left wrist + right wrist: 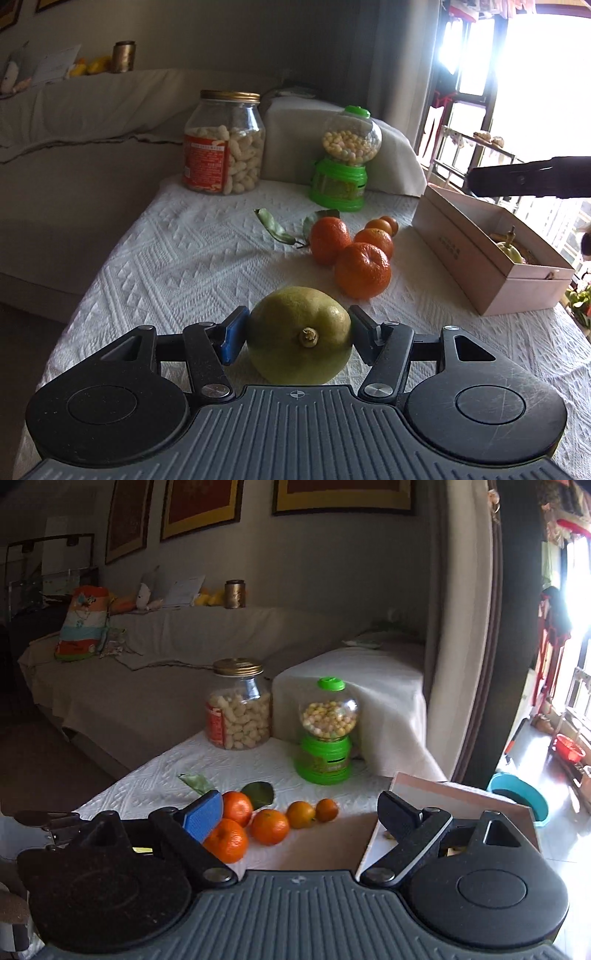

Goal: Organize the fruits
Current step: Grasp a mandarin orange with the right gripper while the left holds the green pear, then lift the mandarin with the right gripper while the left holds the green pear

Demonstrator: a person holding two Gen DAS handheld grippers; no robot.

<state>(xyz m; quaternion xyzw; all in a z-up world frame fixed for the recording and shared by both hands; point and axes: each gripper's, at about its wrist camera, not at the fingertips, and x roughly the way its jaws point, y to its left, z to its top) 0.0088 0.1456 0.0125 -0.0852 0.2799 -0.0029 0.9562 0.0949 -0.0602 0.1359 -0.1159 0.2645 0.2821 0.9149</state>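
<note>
Through my left wrist camera, my left gripper (298, 334) is clamping a large yellow-green pear-like fruit (299, 334) low in the centre of the frame, its stem end facing the lens; the blue pad is pressing on its left side and the black pad on its right, so these jaws are gripping the fruit. Just above and right of it, five orange tangerines (362, 270) are lying in a close cluster on the white textured cloth covering the tabletop (177, 254), with green leaves (275, 227) to their left. Further up are standing a clear plastic jar with a gold lid and pale snacks (224, 144) and a green candy dispenser with a clear globe (345, 162). At the right edge an open pale cardboard box (491, 258) is holding another greenish fruit (511, 249), and my right gripper (528, 177) is showing as a dark shape above it.

Through my right wrist camera, my right gripper (301, 818) is hanging with its jaws standing wide apart and gripping nothing. The tangerines (269, 826) are lying between and beyond the blue and black pads, at the centre left. The box (373, 843) is sitting lower right, partly behind the black finger. The jar (238, 709) and dispenser (327, 734) are standing in the middle of the frame.
</note>
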